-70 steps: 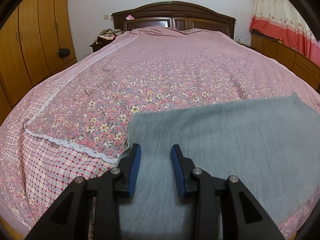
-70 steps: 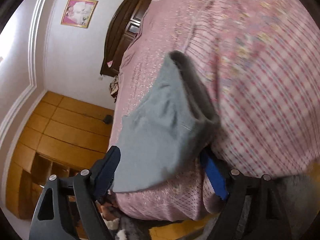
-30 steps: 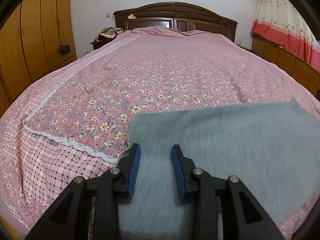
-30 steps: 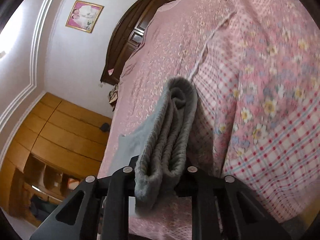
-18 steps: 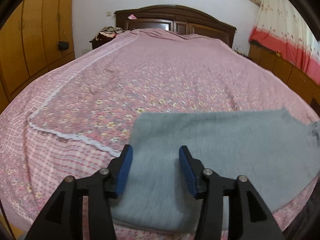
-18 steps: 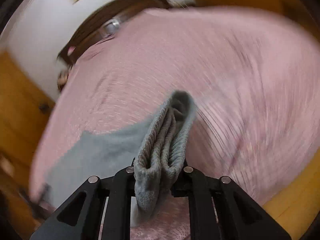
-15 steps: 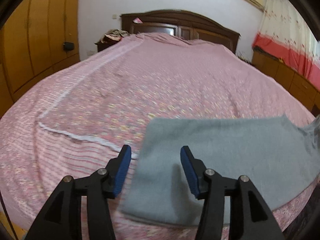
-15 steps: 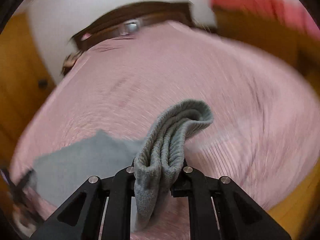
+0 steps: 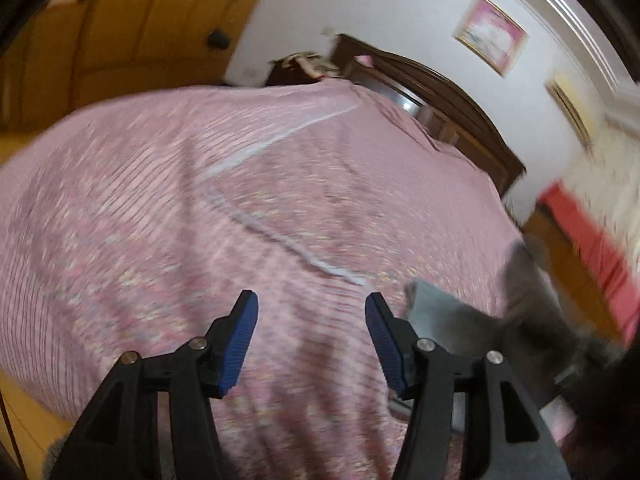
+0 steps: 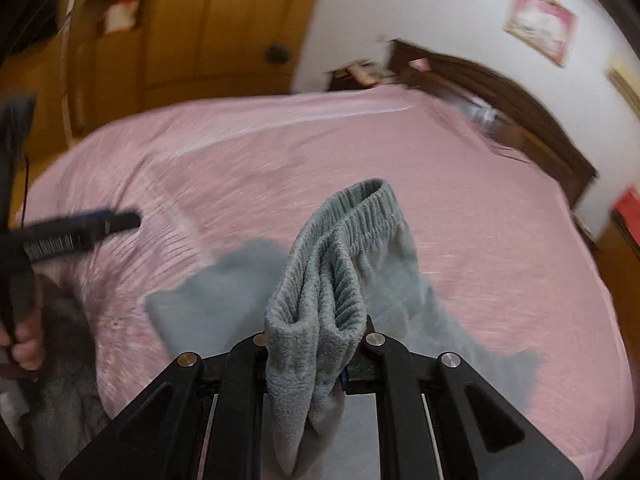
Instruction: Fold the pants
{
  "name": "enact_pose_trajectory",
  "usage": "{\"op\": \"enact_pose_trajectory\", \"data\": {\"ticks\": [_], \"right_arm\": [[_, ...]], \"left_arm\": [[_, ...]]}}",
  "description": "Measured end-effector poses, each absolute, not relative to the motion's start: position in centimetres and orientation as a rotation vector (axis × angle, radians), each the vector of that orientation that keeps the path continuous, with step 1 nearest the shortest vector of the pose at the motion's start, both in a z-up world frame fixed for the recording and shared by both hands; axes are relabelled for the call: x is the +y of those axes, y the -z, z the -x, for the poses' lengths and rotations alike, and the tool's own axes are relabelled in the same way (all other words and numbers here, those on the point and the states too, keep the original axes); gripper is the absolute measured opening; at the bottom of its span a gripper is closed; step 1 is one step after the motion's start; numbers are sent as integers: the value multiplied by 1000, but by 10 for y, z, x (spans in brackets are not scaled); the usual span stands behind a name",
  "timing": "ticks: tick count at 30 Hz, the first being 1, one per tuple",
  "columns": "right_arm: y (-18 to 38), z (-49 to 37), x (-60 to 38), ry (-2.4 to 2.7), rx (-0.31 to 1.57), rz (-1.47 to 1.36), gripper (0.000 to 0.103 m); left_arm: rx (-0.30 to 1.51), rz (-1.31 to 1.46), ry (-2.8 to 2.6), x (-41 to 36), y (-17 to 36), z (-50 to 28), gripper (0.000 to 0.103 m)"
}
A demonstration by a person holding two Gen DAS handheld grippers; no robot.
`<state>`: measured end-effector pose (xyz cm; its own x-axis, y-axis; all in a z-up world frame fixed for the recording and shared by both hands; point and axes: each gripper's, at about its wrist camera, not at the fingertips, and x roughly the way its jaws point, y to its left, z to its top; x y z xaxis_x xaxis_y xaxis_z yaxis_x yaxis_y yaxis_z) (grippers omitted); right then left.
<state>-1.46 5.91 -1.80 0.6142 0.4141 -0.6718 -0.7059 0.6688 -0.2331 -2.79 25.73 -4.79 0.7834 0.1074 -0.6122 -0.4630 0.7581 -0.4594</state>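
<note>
1. Left wrist view: our left gripper (image 9: 311, 340) has just opened its jaws wide, nothing between them. It left the pants (image 9: 472, 320), now lying to its right on the bed (image 9: 200, 208).
2. Right wrist view: our right gripper (image 10: 316, 354) keeps its jaws narrow, clamping the waistband (image 10: 344, 248), carrying it over; we judge a fold is underway.

The pants (image 10: 320, 304) are soft grey knit cloth, matt, with a ribbed, gathered waistband and a fuzzy nap. The bed (image 9: 200, 208) carries a thin pink cotton-like cover, matt, with a white trim line. The left gripper (image 9: 310, 338) and right gripper (image 10: 316, 360) look like matt black plastic with small shiny metal pins; the left one's fingers (image 9: 240, 340) bear blue ridged rubbery pads. The headboard (image 9: 440, 92) is dark polished wood, the wardrobe (image 10: 208, 28) lighter varnished wood.
</note>
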Motion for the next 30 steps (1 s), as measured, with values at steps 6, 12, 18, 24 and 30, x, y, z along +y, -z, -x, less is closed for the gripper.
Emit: {"op": "enact_pose_trajectory", "data": {"ticks": [6,12,18,24,30], "right_arm": [[48,18,94,-605,627,614,14],[65,31,110,-569,618,766,15],[62,28,113,-554,642,698,22],[33,62,75,-812,598,336,43],[12,33,-13,-929,689,-94,46]], "left_arm": [[606,741,-311,277,58,42,59],[633,690,-303,267,55,35,59],[622,735,-284,270,57,35,59],[548,817,-240,283,55,53,58],[463,765,-219,273,33,68,58]]}}
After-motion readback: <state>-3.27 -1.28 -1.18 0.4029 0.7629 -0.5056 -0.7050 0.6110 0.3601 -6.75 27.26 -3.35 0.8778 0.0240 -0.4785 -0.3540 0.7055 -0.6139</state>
